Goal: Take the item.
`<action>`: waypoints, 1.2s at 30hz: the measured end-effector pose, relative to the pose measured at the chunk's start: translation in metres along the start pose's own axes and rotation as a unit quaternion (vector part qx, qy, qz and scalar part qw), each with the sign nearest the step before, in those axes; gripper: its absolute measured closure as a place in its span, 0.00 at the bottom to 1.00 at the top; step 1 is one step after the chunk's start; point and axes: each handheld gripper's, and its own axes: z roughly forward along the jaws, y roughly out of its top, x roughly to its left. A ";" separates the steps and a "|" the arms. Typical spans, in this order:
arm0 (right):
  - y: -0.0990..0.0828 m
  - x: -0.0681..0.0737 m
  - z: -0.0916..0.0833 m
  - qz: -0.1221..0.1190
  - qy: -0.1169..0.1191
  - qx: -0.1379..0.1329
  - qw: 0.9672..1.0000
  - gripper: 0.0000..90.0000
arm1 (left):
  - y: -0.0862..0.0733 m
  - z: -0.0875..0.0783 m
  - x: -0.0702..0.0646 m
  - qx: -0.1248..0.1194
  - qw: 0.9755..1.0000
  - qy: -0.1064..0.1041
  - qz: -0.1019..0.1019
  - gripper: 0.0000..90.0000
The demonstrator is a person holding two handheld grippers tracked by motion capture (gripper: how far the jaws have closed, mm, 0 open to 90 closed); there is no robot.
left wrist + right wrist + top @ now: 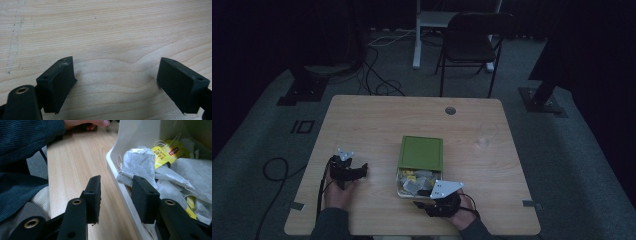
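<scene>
A box point(401, 189) with white walls stands near the table's front middle, its green lid point(421, 151) slid back over the far half. Several tea bags point(414, 181) lie in the uncovered part. My right gripper point(419, 198) is at the box's near corner. In the right gripper view it point(117, 180) stands open astride the white wall point(140, 132), one jaw outside and one inside next to a grey tea bag point(138, 161) and yellow tags point(167, 153). My left gripper point(361, 171) hovers open over bare wood point(105, 30) left of the box, its jaws point(116, 62) wide apart with nothing between them.
The wooden table point(377, 120) has a round cable hole point(450, 110) at the back. A dark chair point(469, 45) and cables point(382, 75) are on the floor beyond it. A dark blue sleeve point(25, 140) and a hand point(87, 123) lie left of the box.
</scene>
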 end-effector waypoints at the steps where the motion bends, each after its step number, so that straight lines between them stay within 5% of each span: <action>1: 0.000 0.000 0.000 0.000 0.000 0.000 1.000 0.66 | 0.000 0.000 0.000 0.000 1.000 0.000 0.000 0.17; 8: -0.002 0.006 -0.003 -0.002 0.004 0.001 1.000 0.68 | 0.000 0.000 0.000 0.001 1.000 0.000 0.001 0.17; 20: 0.007 0.012 -0.008 -0.009 -0.036 -0.031 0.999 0.75 | 0.000 0.000 0.000 0.001 1.000 0.000 0.001 0.17; 36: 0.014 0.015 0.008 -0.033 -0.069 0.001 0.997 0.80 | 0.000 0.000 0.000 0.001 1.000 0.000 0.001 0.17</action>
